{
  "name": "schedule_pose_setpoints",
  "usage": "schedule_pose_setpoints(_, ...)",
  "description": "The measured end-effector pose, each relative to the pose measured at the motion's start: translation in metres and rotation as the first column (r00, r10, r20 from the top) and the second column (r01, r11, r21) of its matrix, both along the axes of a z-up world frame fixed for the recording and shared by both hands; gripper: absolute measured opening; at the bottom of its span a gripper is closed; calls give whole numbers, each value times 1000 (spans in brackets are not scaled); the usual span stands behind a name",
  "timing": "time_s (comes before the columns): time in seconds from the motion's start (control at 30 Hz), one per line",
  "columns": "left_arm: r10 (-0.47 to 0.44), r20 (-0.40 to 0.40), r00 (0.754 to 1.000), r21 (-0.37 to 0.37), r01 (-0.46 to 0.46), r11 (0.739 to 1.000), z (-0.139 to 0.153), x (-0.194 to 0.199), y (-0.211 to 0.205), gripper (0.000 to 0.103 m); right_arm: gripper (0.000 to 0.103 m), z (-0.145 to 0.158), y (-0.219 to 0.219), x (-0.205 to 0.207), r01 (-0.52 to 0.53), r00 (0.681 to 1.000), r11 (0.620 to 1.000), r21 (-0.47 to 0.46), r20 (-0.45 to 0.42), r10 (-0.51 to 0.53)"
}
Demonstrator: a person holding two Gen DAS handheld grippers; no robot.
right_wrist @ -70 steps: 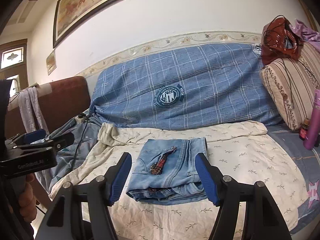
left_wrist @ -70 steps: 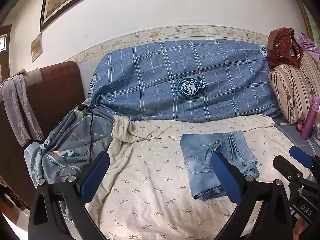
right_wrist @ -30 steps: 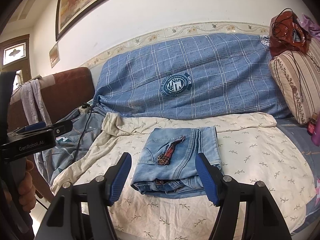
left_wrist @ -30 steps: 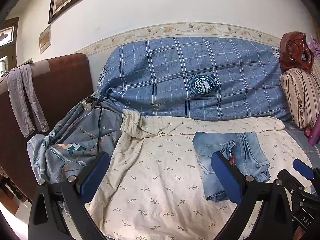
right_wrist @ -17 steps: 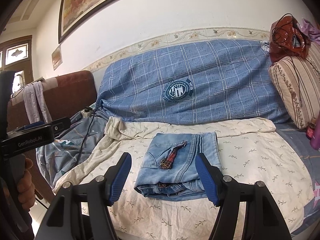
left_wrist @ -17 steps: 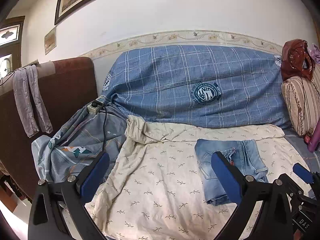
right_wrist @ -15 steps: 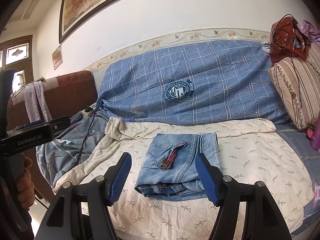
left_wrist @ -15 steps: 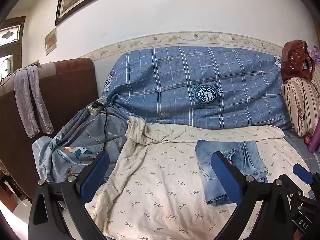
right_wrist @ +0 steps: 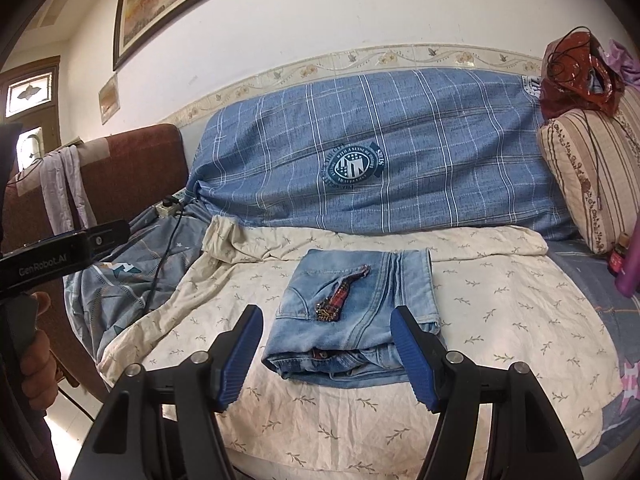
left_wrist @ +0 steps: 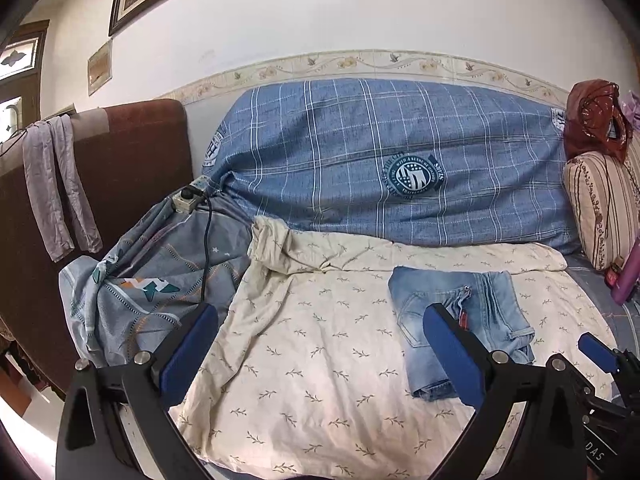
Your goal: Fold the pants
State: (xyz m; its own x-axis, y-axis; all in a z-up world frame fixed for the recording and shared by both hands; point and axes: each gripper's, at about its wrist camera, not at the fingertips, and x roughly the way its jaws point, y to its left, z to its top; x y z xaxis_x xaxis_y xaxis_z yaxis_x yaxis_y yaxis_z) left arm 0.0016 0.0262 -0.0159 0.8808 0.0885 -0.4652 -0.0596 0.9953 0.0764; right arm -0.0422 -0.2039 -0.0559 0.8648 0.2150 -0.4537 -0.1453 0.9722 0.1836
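Light blue jeans (right_wrist: 356,312) lie folded into a compact rectangle on the cream leaf-print sheet (right_wrist: 500,312); a red plaid strip lies on top. They also show in the left wrist view (left_wrist: 460,320) at the right. My right gripper (right_wrist: 326,354) is open and empty, held back from the jeans' near edge. My left gripper (left_wrist: 320,356) is open and empty, over the sheet (left_wrist: 312,340) to the left of the jeans. Neither touches the fabric.
A blue plaid cover (right_wrist: 380,160) drapes the backrest. A striped cushion (right_wrist: 592,172) with a red bag (right_wrist: 576,76) stands at right, bottles (right_wrist: 628,264) below it. A power strip with cable (left_wrist: 188,200) and a grey patterned blanket (left_wrist: 160,280) lie left. A brown chair (left_wrist: 120,168) holds a grey cloth.
Both grippers have drawn back from the bed, so the jeans look smaller and farther away. The jeans have not moved. Both stay open.
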Motion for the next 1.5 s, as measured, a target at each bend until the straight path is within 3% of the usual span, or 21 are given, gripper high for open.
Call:
schedule_pose_setpoints(0.4,-4,-42,999,23,5,1000,-15,18,-6,102,69,-27,-19,20,35,996,997,62,-83,-30)
schedule_pose_setpoints(0.8,-5,-21,1000,14,5,1000,-8,12,-5,102,69,1,-1,4,-11,999,1000,-3,43,11)
schedule_pose_setpoints(1.5,-32,108,994,13,31,999,41,-44,1,102,69,47,16,-44,-39,986,998,-45,163,46)
